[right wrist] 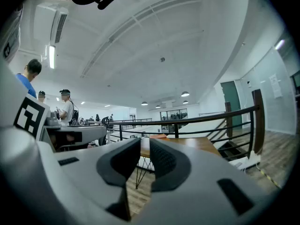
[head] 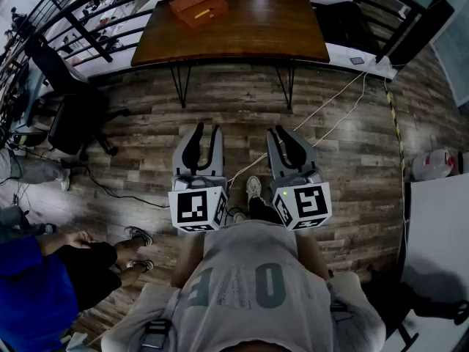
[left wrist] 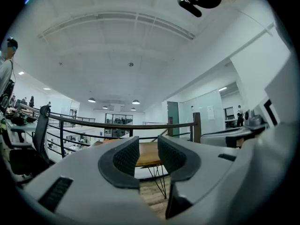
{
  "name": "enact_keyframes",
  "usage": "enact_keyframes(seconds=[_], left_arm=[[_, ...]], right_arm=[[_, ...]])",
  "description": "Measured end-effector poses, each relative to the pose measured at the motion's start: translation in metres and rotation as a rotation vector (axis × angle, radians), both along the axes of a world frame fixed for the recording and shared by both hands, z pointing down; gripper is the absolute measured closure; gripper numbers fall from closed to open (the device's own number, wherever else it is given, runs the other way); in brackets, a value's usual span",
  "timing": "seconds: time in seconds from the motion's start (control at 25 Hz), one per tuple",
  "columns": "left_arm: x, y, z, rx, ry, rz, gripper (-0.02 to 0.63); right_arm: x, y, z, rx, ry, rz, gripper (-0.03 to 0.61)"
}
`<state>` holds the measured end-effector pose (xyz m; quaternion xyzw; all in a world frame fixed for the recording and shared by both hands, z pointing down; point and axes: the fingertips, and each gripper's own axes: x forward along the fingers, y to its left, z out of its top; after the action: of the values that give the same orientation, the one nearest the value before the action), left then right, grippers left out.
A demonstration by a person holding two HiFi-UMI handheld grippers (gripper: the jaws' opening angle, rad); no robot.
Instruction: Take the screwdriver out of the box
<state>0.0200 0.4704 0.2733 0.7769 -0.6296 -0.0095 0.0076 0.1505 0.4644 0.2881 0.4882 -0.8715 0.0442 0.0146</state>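
Observation:
An orange-brown box [head: 198, 6] lies on the far left part of a dark wooden table [head: 249, 28], well ahead of me. No screwdriver shows in any view. My left gripper [head: 208, 129] is held close to my body over the floor and points level toward the table. Its jaws stand apart with nothing between them [left wrist: 148, 146]. My right gripper [head: 282, 130] is beside it, also level, with only a narrow gap between its jaws and nothing in it [right wrist: 145, 146]. Past the right jaws, the box [right wrist: 157, 136] is a small orange shape on the tabletop.
A black metal railing [head: 110, 28] curves behind and around the table. An office chair [head: 69, 116] stands at the left. A person in blue [head: 29, 284] crouches at the lower left. Cables [head: 330, 116] trail across the wooden floor right of the table legs.

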Motion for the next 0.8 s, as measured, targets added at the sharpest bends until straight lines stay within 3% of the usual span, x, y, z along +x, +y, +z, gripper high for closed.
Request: enact_keyframes(seconds=[0.44, 0.6, 0.8], left_arm=[[-0.010, -0.016, 0.014, -0.028, 0.019, -0.029, 0.491], [-0.006, -0.027, 0.022, -0.028, 0.035, 0.000, 0.491], [0.002, -0.048, 0.039, -0.077, 0.020, 0.008, 0.491]], right_arm=[[0.008, -0.018, 0.008, -0.007, -0.036, 0.002, 0.511], [0.011, -0.033, 0.013, -0.013, -0.034, 0.000, 0.511], [0.013, -0.059, 0.022, -0.029, -0.043, -0.004, 0.511]])
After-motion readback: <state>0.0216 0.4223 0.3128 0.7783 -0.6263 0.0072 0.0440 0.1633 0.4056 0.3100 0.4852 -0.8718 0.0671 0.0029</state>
